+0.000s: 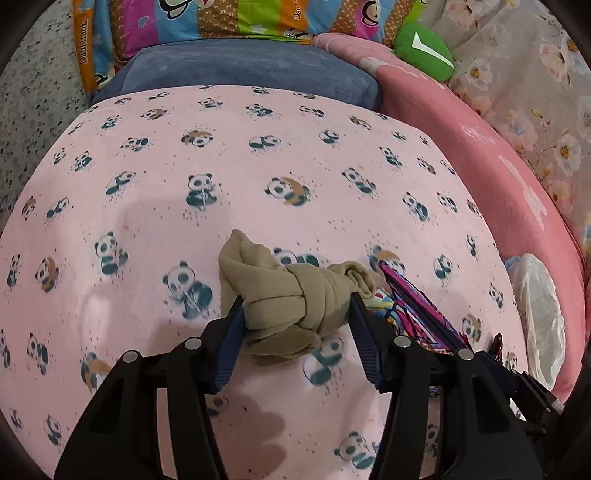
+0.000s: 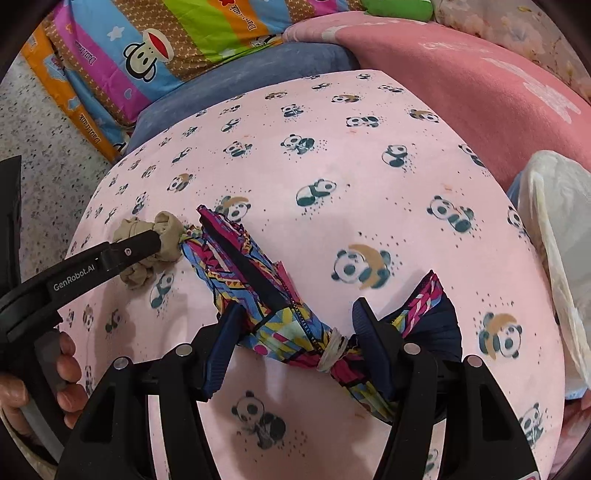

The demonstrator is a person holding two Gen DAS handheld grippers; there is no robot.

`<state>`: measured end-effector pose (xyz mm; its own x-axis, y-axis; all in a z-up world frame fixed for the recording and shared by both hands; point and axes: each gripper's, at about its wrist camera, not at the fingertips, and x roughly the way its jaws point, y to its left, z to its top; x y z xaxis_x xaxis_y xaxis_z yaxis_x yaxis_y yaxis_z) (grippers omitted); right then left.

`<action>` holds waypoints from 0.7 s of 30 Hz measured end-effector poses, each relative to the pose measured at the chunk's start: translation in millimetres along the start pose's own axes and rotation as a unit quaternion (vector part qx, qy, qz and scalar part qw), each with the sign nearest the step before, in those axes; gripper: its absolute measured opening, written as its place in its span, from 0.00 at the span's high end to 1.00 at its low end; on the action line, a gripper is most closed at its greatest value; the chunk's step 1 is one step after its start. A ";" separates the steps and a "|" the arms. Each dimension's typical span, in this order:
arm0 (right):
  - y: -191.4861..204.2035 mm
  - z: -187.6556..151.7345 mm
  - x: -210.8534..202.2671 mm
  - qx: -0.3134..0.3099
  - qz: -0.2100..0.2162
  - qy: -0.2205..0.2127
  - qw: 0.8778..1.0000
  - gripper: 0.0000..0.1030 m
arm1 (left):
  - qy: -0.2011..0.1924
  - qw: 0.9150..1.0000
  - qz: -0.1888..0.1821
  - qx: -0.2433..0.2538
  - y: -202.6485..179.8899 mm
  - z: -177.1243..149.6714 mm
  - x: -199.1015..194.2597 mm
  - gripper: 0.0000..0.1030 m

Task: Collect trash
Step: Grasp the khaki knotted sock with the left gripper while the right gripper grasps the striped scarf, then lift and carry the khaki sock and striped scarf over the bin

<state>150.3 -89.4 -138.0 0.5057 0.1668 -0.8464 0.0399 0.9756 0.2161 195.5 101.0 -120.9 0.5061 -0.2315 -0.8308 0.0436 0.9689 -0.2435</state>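
A knotted beige cloth (image 1: 295, 295) lies on the pink panda sheet (image 1: 258, 155). My left gripper (image 1: 295, 299) straddles it, and both dark blue pads press its sides. Just to its right lies a multicoloured patterned cloth bundle (image 1: 417, 306), tied with a pale rubber band (image 2: 332, 350). My right gripper (image 2: 298, 306) is shut on this bundle (image 2: 258, 295) near the band. In the right wrist view the left gripper (image 2: 155, 240) reaches in from the left over the beige cloth (image 2: 140, 273), with a hand (image 2: 66, 369) on its grip.
A white crumpled plastic bag (image 2: 554, 240) sits at the sheet's right edge against a darker pink blanket (image 1: 480, 147). Behind the sheet are a blue cushion (image 1: 240, 66), a bright cartoon quilt (image 1: 221, 18) and a green pillow (image 1: 424, 48). Speckled floor (image 2: 44, 129) lies left.
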 end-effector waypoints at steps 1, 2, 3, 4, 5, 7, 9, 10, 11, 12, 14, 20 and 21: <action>-1.2 -4.8 -3.3 0.000 -0.001 0.002 1.000 0.41 | 0.003 1.000 0.000 0.002 -3.0 -5.0 -2.3 0.49; -2.5 -9.3 -6.5 0.001 0.000 0.004 1.000 0.41 | 0.005 1.000 0.000 0.004 -6.4 -10.1 -5.2 0.49; -4.6 -14.5 -10.6 0.002 0.001 0.007 1.000 0.41 | 0.008 1.000 0.000 0.005 -9.3 -14.6 -8.0 0.49; -6.8 -18.2 -13.8 0.003 0.003 0.009 1.000 0.39 | 0.011 1.000 -0.001 0.005 -11.2 -18.1 -10.1 0.49; -9.0 -22.5 -17.4 0.006 0.007 0.011 1.000 0.35 | 0.015 1.000 -0.004 0.004 -12.8 -22.0 -12.5 0.49; -13.9 -32.2 -26.7 0.009 0.018 0.011 1.000 0.32 | 0.019 1.000 -0.008 0.004 -15.8 -28.5 -17.4 0.49; -16.9 -40.2 -32.5 0.005 0.018 0.012 1.000 0.32 | 0.022 1.000 -0.014 0.009 -19.4 -35.7 -22.0 0.49; -17.4 -44.0 -34.1 0.002 0.016 0.015 1.000 0.32 | 0.023 1.000 -0.016 0.013 -21.2 -39.0 -23.2 0.48; -17.6 -48.4 -35.1 -0.002 0.013 0.018 1.000 0.32 | 0.025 0.999 -0.017 0.019 -23.7 -43.1 -24.3 0.48; -17.2 -51.9 -36.0 -0.007 0.010 0.020 1.000 0.32 | 0.026 0.999 -0.015 0.024 -25.9 -46.2 -25.0 0.48; -13.5 -58.7 -37.9 -0.025 -0.008 0.017 0.999 0.42 | 0.025 0.999 -0.007 0.035 -30.0 -51.4 -26.8 0.48; -16.2 -61.9 -43.3 -0.030 -0.012 0.019 0.999 0.88 | 0.028 0.998 -0.003 0.055 -45.3 -60.3 -33.8 0.54; -18.0 -61.2 -47.2 -0.024 -0.014 0.012 1.000 0.89 | 0.027 0.998 -0.003 0.058 -48.1 -61.4 -35.4 0.56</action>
<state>72.9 -106.1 -131.7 0.4842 0.1431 -0.8632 0.0109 0.9855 0.1695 122.6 57.2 -110.5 0.4591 -0.2390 -0.8556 0.1478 0.9703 -0.1918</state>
